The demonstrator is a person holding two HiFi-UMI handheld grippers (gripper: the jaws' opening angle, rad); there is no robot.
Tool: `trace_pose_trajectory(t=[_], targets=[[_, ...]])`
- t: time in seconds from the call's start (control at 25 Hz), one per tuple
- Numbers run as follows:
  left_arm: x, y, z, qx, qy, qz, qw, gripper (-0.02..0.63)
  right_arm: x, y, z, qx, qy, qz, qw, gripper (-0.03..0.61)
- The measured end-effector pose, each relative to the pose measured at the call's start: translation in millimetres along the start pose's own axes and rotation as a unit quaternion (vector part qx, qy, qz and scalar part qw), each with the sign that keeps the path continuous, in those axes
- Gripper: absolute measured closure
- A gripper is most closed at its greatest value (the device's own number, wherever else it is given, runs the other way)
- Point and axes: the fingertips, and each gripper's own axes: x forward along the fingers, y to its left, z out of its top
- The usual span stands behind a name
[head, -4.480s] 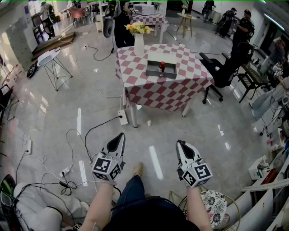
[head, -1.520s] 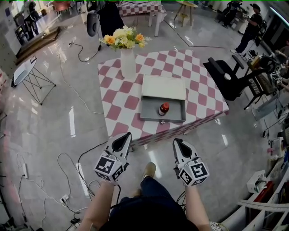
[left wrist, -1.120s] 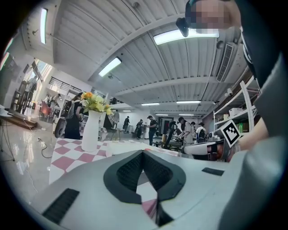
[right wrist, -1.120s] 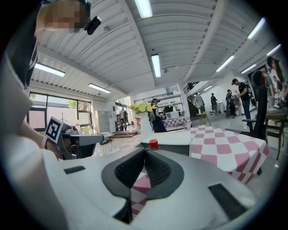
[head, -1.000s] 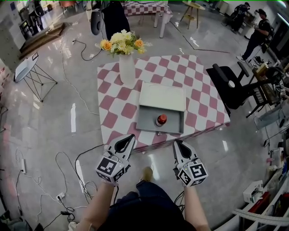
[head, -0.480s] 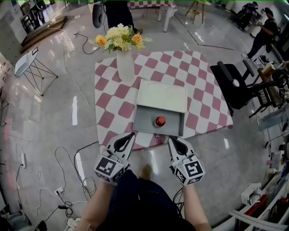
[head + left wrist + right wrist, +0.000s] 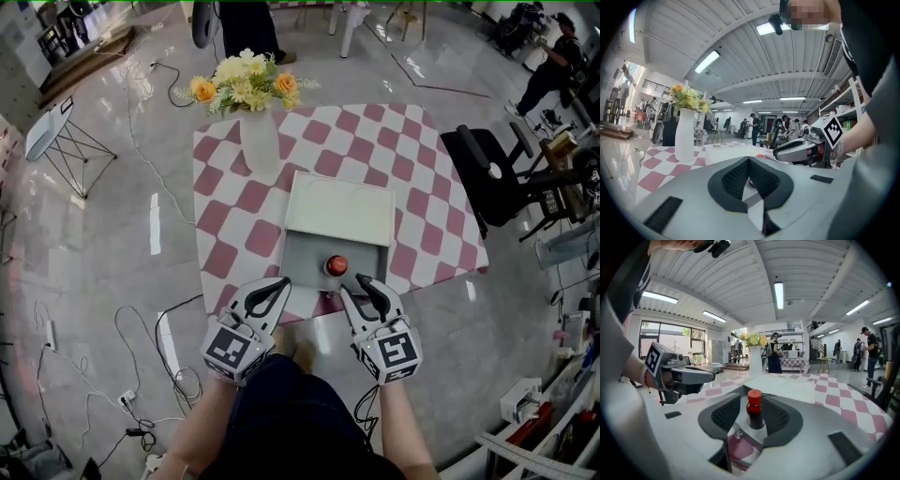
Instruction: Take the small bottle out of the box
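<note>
Two grippers: left gripper (image 7: 280, 284) closed; right gripper (image 7: 353, 285) opening, small bottle (image 7: 755, 409) between jaws, untouched.

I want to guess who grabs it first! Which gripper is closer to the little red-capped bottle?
Right. The right gripper, jaws opening on nothing yet, sits just before the small bottle, lined up with it. The left gripper is further off, to the bottle's left.

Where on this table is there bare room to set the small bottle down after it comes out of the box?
The table is bare right of the box, out to its right edge. The patch left of the box, between the vase and the near edge, is also free. Crowded: the far left corner, under the vase and flowers.
</note>
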Motion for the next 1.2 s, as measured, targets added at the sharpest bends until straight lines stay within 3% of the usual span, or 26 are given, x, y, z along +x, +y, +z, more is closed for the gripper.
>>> trace_pose_trajectory(t=[0.28, 0.48, 0.96, 1.2], targets=[[23.6, 10.4, 1.0, 0.009, 0.003, -0.025, 0.9996, 0.612, 27.7, -4.5, -1.0, 0.004, 0.021, 0.006, 1.000, 0.385], [32.5, 16.9, -7.6, 0.002, 0.026, -0.030, 0.9992, 0.612, 38.8, -8.5, -6.2, 0.009, 0.032, 0.005, 0.999, 0.385], [43.0, 29.4, -17.5, -0.015, 0.030, -0.038, 0.9987, 0.612, 60.6, -10.4, -15.0, -0.005, 0.056, 0.006, 0.998, 0.385], [40.2, 38.3, -23.2, -0.027, 0.034, -0.032, 0.9986, 0.612, 64.8, -12.7, -16.3, -0.008, 0.052, -0.004, 0.999, 0.417]])
